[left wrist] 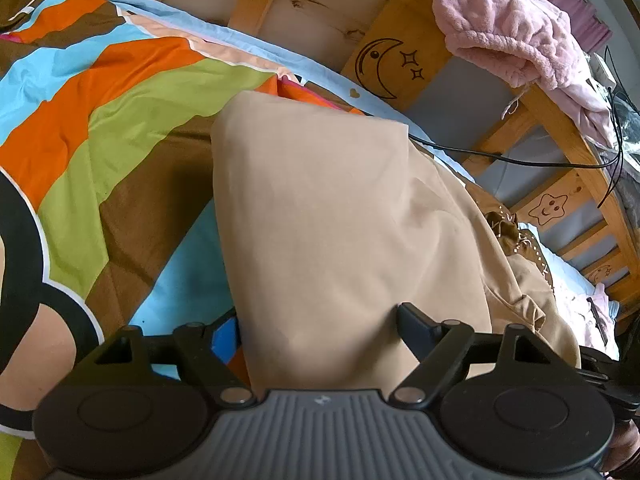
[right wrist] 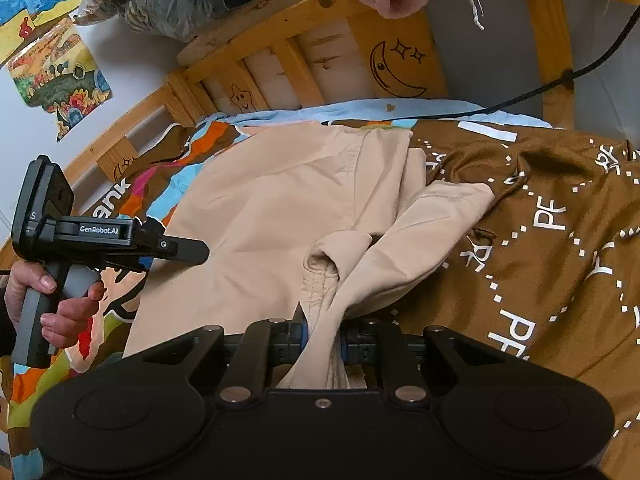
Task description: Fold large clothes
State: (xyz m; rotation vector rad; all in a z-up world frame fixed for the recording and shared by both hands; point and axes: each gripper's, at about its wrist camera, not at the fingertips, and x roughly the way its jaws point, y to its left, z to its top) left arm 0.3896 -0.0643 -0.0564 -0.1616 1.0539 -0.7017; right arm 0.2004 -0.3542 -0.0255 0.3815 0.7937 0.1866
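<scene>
A person's hand [right wrist: 48,304] grips the handle of the left tool [right wrist: 188,250] at the left side of the bed [right wrist: 280,40], the tool's dark finger tip reaching just over the left edge of a beige garment [right wrist: 280,208]. In the left wrist view the left tool [left wrist: 320,332] stands with its fingers wide apart, the beige garment [left wrist: 332,220] rising between them as a smooth folded slab; the left finger is hidden under the cloth and no pad presses on it. The garment lies across a striped bedcover [left wrist: 100,120] of orange, green, brown and light blue, toward the middle of the bed and near the wooden bed rail [left wrist: 384,64], which carries a drawn moon and stars. A pink fleece blanket [left wrist: 508,32] hangs over the rail's top, and a black cable [left wrist: 520,160] runs along behind the garment. At the near edge, the right tool [right wrist: 322,340] is clamped on a bunched fold of the beige garment, the fabric pulled up from the bed into its narrow gap. To the right, a brown printed garment [right wrist: 540,220] with white letters and dotted lines lies partly under the beige one, covering the right side of the bed.
</scene>
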